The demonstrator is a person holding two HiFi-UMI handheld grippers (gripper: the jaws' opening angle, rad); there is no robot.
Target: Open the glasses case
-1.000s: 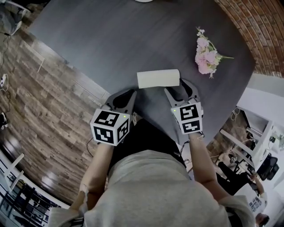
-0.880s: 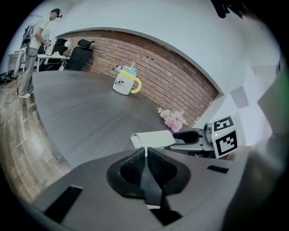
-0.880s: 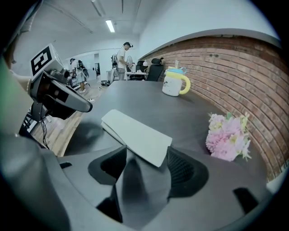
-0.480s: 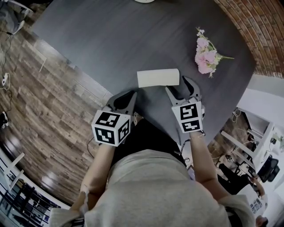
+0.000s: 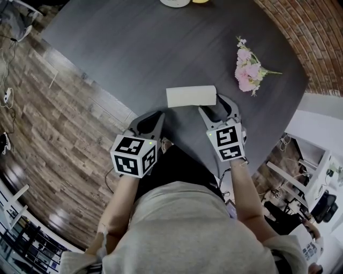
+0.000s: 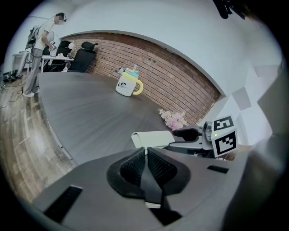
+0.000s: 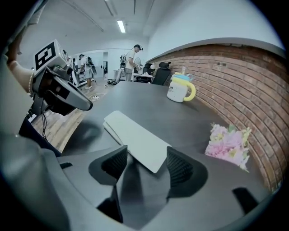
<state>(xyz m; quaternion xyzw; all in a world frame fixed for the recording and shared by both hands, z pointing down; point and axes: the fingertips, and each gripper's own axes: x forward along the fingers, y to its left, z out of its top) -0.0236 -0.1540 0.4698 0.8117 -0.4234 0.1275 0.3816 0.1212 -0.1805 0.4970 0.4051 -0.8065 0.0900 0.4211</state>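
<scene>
Head view, glasses case: the pale glasses case (image 5: 191,96) lies closed on the dark table (image 5: 134,48), close to the near edge, with pink flowers (image 5: 246,64) well apart at far right.
Head view, my grippers: my right gripper (image 5: 218,107) is at the case's right end. My left gripper (image 5: 154,119) sits near the case's left end, not touching it.
Left gripper view, jaws: my left gripper (image 6: 146,152) has its pads pressed together with nothing between them. The case (image 6: 151,138) lies just beyond, and a mug (image 6: 128,84) stands far off.
Right gripper view, jaws: my right gripper (image 7: 146,157) is spread, and the end of the case (image 7: 135,135) reaches into the gap. I can't see either pad touching it.
Step in hand: I judge this is lining up to grip the case.
Doing it well: I should find the seam before closing, since squeezing lid and base together would only keep it shut. The left gripper should spread and hold the base down while the right lifts the lid edge. The smooth shell may slide on the table, so go slowly.
Against the earlier frame: the case lies where it lay, still closed. Both grippers are about where they were, with the jaws the same. More of the mug (image 5: 174,2) now shows at the far edge.
</scene>
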